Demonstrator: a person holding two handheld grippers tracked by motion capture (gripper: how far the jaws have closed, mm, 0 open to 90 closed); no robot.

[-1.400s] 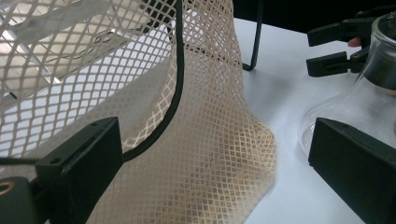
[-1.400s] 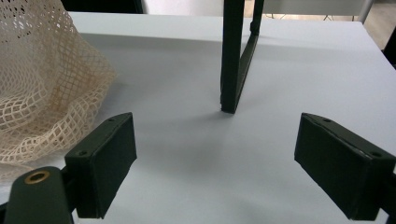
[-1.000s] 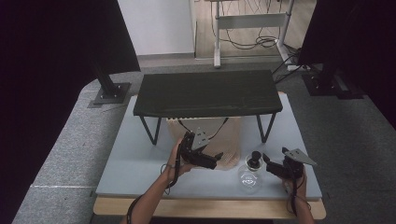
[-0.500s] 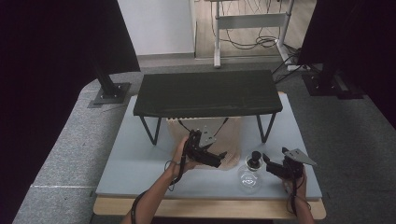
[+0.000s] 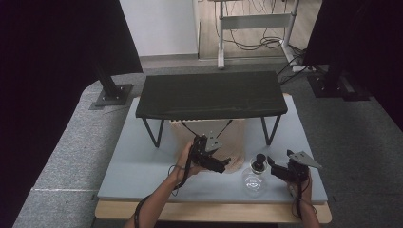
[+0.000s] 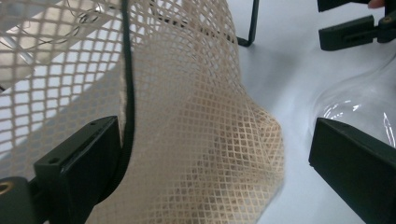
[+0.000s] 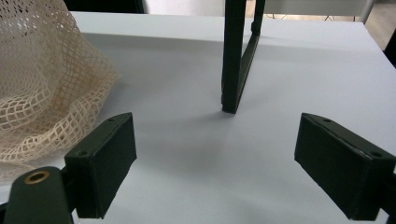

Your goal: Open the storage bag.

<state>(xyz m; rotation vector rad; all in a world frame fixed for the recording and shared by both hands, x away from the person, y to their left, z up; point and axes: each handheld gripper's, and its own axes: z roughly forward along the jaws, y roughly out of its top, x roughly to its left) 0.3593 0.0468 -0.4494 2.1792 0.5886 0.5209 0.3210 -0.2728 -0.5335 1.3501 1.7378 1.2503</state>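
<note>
Gaping around the mesh bag (image 6: 205, 140), left gripper (image 6: 210, 154) beside glass flask (image 5: 253, 179).

The net bag (image 6: 196, 140) is coarse cream mesh (soft cloth), the flask (image 6: 369, 107) glossy clear glass, the table (image 7: 289, 60) smooth and matt.

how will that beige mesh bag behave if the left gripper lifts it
Probably floppy: the mesh bag drapes in soft folds between the left gripper's open jaws. Likely light, being open netting. It may snag or drag, since it hangs from the black rack.
</note>
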